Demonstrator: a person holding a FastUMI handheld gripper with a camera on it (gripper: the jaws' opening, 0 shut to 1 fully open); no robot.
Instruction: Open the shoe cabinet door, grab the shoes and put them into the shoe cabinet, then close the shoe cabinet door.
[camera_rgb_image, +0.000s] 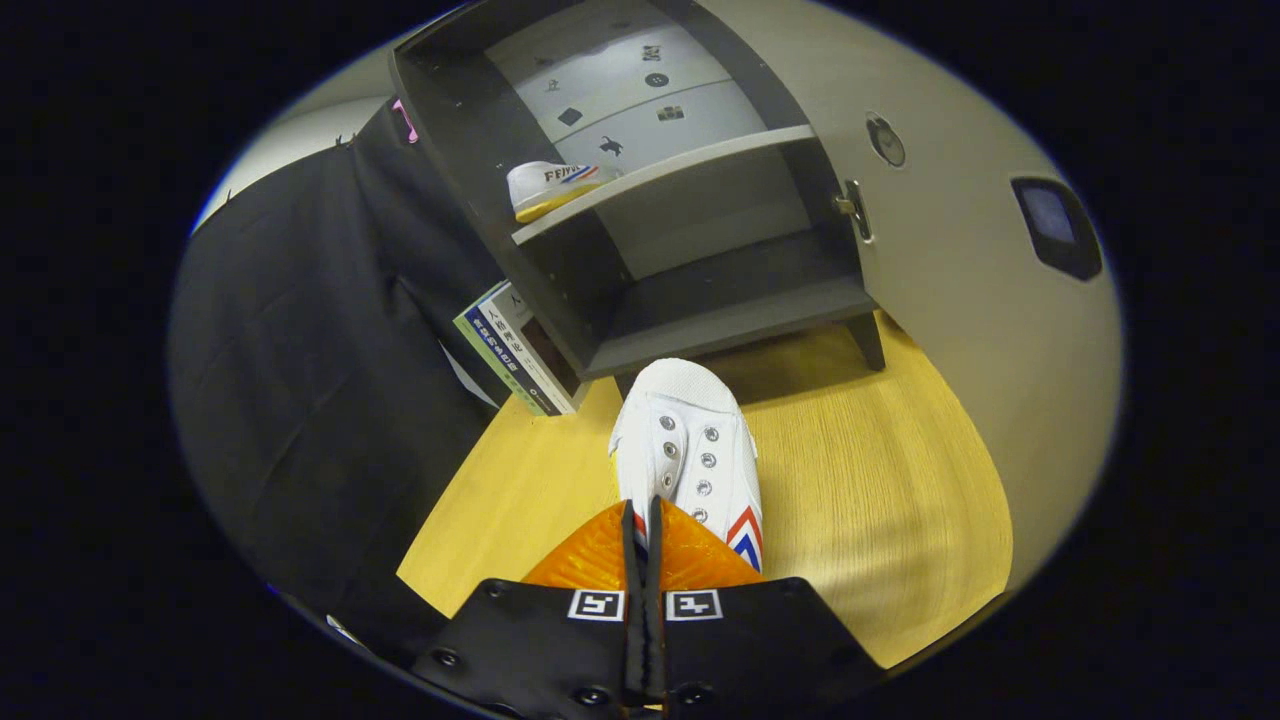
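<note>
Shoe cabinet (700, 330) door (960, 260) is open; one shoe (550, 186) rests on the upper shelf. Tongs (641, 520) are closed on the second shoe (690, 450), held before the cabinet. Remaining, apparently: place it, close door.

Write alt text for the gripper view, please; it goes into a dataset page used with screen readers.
The gripper, fingers nearly closed, pinches a white sneaker above a wooden floor, toe toward an open shoe cabinet. A matching sneaker sits on its shelf.
</note>
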